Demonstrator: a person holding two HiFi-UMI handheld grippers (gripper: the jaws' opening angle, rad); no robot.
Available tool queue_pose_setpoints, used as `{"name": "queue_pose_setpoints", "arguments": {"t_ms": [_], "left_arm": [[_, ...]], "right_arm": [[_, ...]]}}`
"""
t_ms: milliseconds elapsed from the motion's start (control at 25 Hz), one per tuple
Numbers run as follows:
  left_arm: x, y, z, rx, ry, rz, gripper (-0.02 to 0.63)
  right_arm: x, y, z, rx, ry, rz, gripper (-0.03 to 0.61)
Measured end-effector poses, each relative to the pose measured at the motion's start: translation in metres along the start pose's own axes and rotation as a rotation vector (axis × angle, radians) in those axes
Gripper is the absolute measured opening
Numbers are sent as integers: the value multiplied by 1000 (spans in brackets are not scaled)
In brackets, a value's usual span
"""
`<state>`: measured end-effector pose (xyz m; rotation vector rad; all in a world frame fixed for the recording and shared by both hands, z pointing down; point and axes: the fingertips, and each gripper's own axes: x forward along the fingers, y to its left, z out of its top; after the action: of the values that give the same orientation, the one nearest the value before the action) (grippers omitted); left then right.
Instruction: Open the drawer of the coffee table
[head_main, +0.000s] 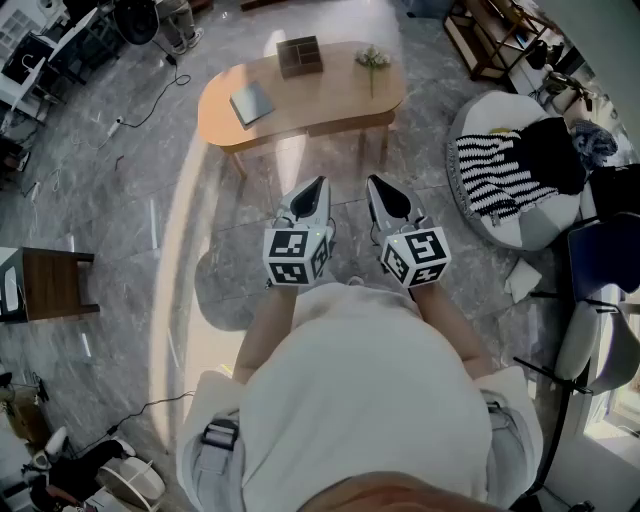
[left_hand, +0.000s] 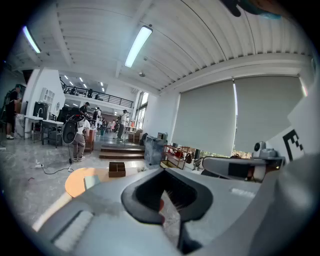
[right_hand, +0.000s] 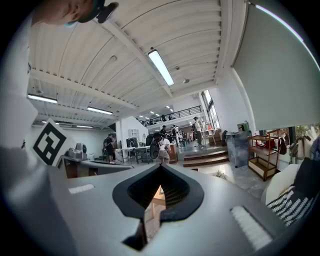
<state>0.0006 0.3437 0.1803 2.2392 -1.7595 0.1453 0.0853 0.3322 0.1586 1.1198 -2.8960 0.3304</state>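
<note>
The oval wooden coffee table (head_main: 320, 100) stands on the marble floor ahead of me in the head view. On it are a dark box (head_main: 299, 55), a grey book (head_main: 251, 103) and a small sprig of flowers (head_main: 372, 60). I cannot make out a drawer front from here. My left gripper (head_main: 320, 184) and right gripper (head_main: 372, 181) are held side by side, short of the table's near edge, both shut and empty. In the left gripper view the shut tips (left_hand: 162, 171) point past the table (left_hand: 80, 181). The right gripper (right_hand: 160, 167) shows a strip of table through its jaws.
A white beanbag (head_main: 530, 225) with a striped cloth lies to the right, with a chair (head_main: 600, 300) behind it. A dark wooden side table (head_main: 55, 283) stands at the left. A cable (head_main: 150, 110) runs across the floor left of the table. People stand far off.
</note>
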Motion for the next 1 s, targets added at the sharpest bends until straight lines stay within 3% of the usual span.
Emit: {"name": "queue_pose_setpoints", "arguments": {"t_ms": [640,1000], "left_arm": [[-3,6,-4,-29,23,34,0],[25,15,-5,-40,51,29,0]], "right_arm": [[4,-15,-4,31,18,0,0],[23,-37,-6,69,18,5,2]]}}
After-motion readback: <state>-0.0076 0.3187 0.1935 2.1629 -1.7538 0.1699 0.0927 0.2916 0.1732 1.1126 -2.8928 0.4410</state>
